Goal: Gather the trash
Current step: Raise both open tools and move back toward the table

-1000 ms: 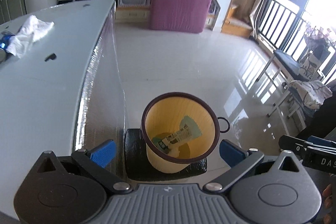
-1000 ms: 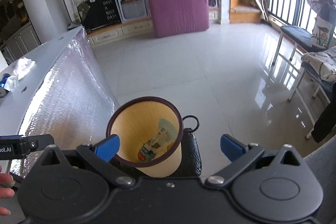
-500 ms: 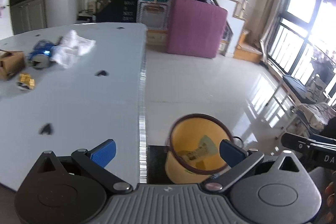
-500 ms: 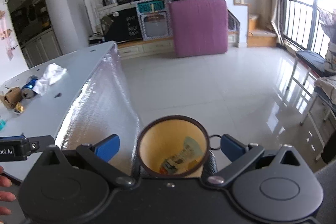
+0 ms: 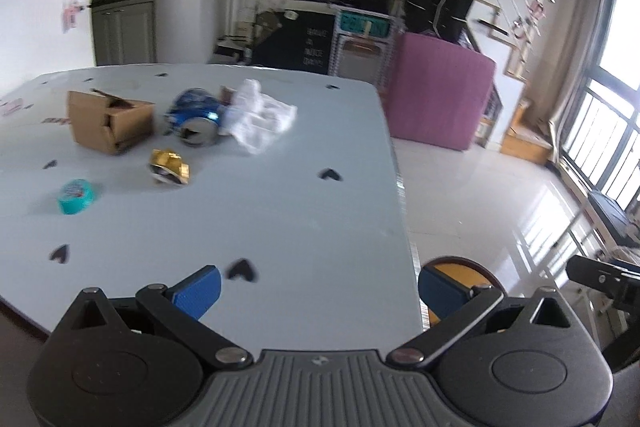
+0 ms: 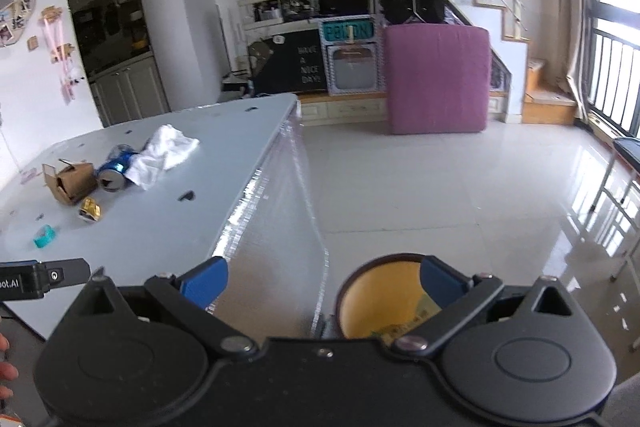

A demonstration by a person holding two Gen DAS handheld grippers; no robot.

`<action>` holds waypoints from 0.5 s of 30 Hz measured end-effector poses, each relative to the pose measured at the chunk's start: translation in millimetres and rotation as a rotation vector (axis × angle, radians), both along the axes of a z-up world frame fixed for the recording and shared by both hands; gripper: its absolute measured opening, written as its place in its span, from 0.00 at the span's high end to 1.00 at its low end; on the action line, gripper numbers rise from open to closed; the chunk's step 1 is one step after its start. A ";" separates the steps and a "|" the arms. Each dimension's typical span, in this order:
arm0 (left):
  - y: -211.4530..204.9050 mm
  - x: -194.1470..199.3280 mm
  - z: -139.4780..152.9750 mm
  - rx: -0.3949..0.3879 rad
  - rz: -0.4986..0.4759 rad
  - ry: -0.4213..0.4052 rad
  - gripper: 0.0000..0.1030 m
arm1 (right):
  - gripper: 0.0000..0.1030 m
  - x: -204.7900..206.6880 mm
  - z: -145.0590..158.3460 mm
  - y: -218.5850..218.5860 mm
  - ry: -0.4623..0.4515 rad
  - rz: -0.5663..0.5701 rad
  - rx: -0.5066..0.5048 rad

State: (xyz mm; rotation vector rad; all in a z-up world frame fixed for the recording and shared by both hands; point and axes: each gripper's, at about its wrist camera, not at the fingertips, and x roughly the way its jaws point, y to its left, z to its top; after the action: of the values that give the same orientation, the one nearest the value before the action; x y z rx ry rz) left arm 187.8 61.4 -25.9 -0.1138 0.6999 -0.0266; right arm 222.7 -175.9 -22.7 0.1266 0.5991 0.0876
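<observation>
Blue-padded fingers of the left gripper (image 5: pixel 318 285) and right gripper (image 6: pixel 324 281) spread wide, empty. Below the bench (image 5: pixel 280 211) edge stands the yellow bin (image 6: pixel 384 297). Farther on the bench lie a teal lid (image 5: pixel 76 195), gold wrapper (image 5: pixel 169 166), cardboard box (image 5: pixel 108 121), blue can (image 5: pixel 196 117) and white tissue (image 5: pixel 260 115).

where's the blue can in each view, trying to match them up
Left wrist: blue can upper left of centre, lying between the cardboard box and white tissue.
Right wrist: blue can far left, mid-height.
Shared landmark: the pink mattress.
</observation>
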 end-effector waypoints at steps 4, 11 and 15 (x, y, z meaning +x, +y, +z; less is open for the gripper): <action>28.6 -2.3 2.2 0.007 0.061 -0.012 0.00 | 0.00 4.7 3.9 15.7 -0.016 0.026 0.010; 81.3 1.4 0.5 0.049 0.156 -0.014 0.00 | 0.00 16.3 10.3 53.8 -0.054 0.088 0.013; 116.7 10.2 -2.2 0.090 0.231 -0.009 0.00 | 0.00 28.8 12.1 80.6 -0.049 0.121 -0.006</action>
State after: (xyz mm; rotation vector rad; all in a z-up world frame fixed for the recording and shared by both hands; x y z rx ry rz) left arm 198.1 178.2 -28.1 -0.1077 0.6749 0.2248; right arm 251.5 -95.3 -10.7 0.0821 0.5577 0.2057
